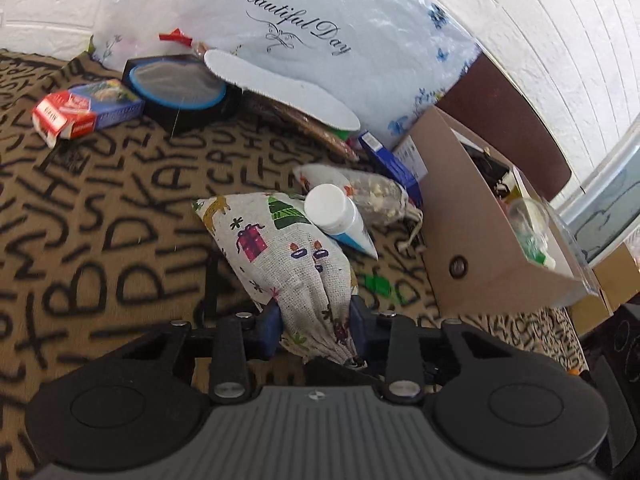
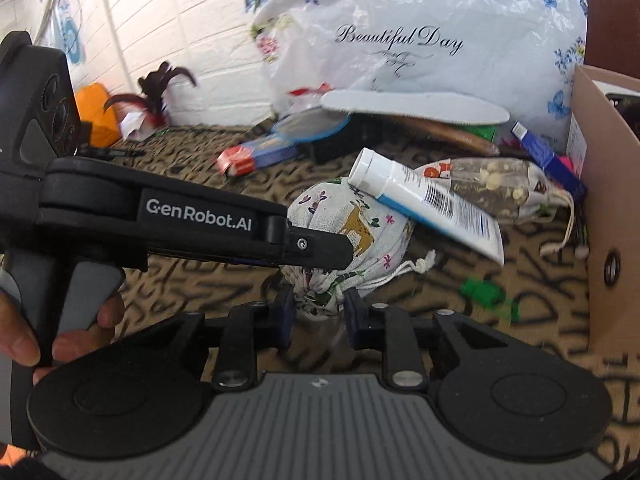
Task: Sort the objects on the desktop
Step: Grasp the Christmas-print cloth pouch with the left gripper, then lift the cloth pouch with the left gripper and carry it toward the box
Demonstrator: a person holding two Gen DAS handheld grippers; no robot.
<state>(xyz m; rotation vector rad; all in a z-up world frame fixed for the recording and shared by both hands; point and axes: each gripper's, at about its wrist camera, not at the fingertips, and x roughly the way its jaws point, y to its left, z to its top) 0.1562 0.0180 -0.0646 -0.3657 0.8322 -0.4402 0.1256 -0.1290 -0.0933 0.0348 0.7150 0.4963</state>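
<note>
A printed cloth drawstring pouch lies on the lettered tablecloth. My left gripper is shut on its near end. In the right wrist view my right gripper is shut on the pouch's gathered neck, and the left gripper comes in from the left, gripping the same pouch. A white tube with a white cap rests tilted on the pouch; it also shows in the right wrist view. A second pouch with beads lies behind it.
A brown cardboard box with items inside stands at the right. A black box with blue-rimmed lid, a red and blue carton, a white insole and a large "Beautiful Day" plastic bag lie at the back.
</note>
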